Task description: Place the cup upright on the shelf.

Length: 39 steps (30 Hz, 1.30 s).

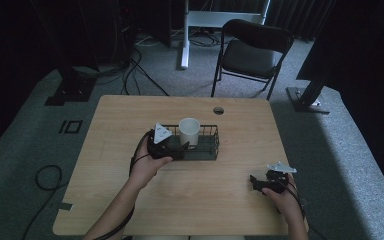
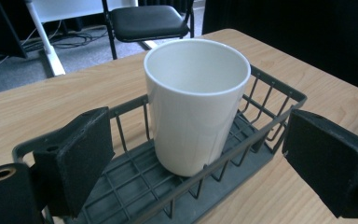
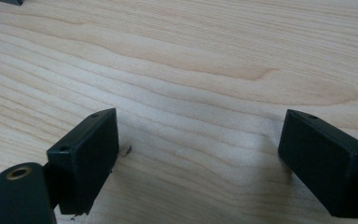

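Standing wide apart, the jaws of the left gripper flank a white cup without touching it; both pads are clear of its wall, and nothing is held. The cup stands upright inside a dark wire basket, near the basket's left end as the high view shows it, and the basket's near rail crosses in front of the cup's lower wall between the pads.

That rail is the first hazard. If the jaws close at this height, the pads could catch on the wire rather than the cup, or pinch both together, and lifting would then drag the whole basket across the wooden table. A grip taken higher up avoids the rail but bites close to the rim, where the smooth, glossy wall looks likely to slip or tip the cup against the basket side.

The cup is also off centre, nearer the left pad in the left gripper view, so that pad would probably touch first and shove the cup sideways before the other arrives.

Farther out, the right gripper rests low at the table's right front, well apart from the basket, its jaws spread over bare wood and empty. Nothing steadies the basket, so any snag would move it freely.
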{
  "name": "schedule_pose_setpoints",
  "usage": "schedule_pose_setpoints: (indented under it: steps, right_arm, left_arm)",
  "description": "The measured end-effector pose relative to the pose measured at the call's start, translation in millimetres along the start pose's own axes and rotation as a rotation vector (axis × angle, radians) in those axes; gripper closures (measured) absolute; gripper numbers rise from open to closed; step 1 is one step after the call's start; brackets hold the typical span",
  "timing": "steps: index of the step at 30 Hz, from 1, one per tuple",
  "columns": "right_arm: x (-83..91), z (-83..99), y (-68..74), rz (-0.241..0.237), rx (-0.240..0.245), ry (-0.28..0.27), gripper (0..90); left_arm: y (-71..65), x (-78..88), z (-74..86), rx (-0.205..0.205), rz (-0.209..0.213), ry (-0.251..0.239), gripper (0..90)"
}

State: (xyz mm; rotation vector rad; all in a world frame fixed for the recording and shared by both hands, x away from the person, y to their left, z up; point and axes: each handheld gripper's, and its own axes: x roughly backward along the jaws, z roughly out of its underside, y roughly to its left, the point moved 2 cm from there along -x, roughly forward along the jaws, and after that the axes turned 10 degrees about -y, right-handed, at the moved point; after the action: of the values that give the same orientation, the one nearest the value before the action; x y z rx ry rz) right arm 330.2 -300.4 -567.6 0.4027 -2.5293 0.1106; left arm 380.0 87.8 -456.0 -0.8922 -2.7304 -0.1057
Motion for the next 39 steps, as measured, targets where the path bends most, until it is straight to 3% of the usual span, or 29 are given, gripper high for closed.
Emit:
schedule_pose_setpoints:
  steps: [22, 39]
  right_arm:
    - [0.1, 0.1, 0.2, 0.000, -0.002, 0.001, 11.6]
    - [0.1, 0.1, 0.0, 0.000, 0.000, 0.001, 11.6]
  left_arm:
    - [11.6, 34.5, 36.7, 0.032, -0.003, 0.014, 9.1]
    - [23.4, 67.8, 77.7, 0.063, -0.069, 0.046, 9.1]
